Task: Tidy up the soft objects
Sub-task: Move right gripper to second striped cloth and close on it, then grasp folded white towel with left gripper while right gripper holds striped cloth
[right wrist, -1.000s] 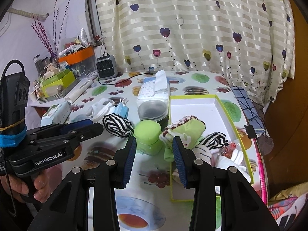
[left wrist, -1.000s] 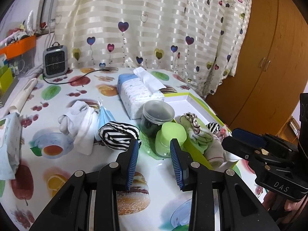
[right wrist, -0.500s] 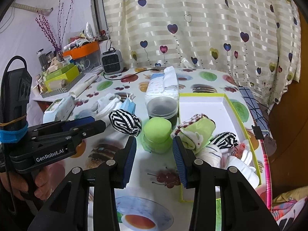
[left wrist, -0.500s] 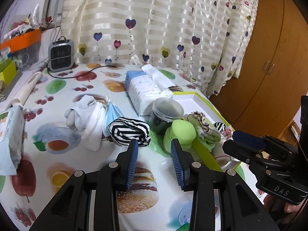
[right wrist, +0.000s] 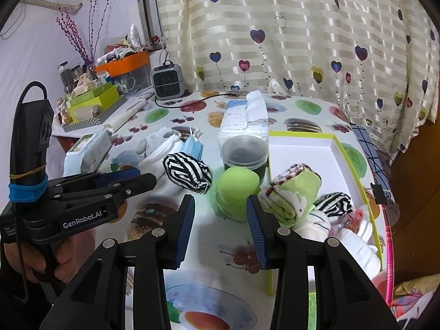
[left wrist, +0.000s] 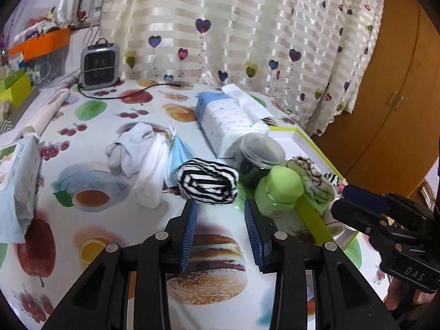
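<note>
Your left hand-held gripper hangs over the desk with its blue pads spread and nothing between them; the rolled black-and-white striped sock lies on the fruit-print cloth just beyond its fingertips, near the middle of the desk. Just left of that sock sit a blue face mask and a bundle of white socks. Your right hand-held gripper is spread too, gripping nothing, with the green-capped jar standing beyond its gap. Along the desk's right edge lies the white tray with a lime rim, and at its near end you have a green rolled cloth, a second striped roll and white socks.
</note>
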{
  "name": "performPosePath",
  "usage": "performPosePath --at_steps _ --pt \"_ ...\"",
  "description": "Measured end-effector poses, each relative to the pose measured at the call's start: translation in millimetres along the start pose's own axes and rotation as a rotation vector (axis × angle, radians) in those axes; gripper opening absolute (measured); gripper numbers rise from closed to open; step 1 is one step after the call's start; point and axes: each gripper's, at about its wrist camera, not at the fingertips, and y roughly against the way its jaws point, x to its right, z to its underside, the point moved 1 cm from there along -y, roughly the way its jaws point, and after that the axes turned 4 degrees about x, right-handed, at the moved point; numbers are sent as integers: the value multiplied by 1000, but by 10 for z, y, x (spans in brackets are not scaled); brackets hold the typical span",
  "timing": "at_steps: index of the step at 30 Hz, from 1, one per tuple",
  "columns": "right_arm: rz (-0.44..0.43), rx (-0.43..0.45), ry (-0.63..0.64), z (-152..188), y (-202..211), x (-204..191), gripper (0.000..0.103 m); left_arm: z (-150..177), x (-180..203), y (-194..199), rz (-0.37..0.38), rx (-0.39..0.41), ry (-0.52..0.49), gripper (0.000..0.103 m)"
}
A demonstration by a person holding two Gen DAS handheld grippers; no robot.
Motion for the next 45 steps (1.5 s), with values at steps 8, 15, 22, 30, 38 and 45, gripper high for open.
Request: performPosePath --at_steps 8,15,22,30,38,45 --pt "-27 -9 21 -32 -83 -106 40 -3 -284 -10 -40 -2 52 39" --pt "-55 -15 50 -91 -187 -212 40 -27 -541 9 -70 9 98 41" --pt "-80 -35 86 -135 -369 -320 40 -58 -750 -31 -90 11 130 43" --pt "-89 -79 166 -236 -705 -466 40 -43 -934 -85 -103 3 159 43" --pt "-84 -151 278 -337 -1086 -600 40 -24 -1101 -119 -104 2 187 44" --pt "-64 -230 342 -325 -1354 -628 40 -15 -1155 -120 -85 5 193 46"
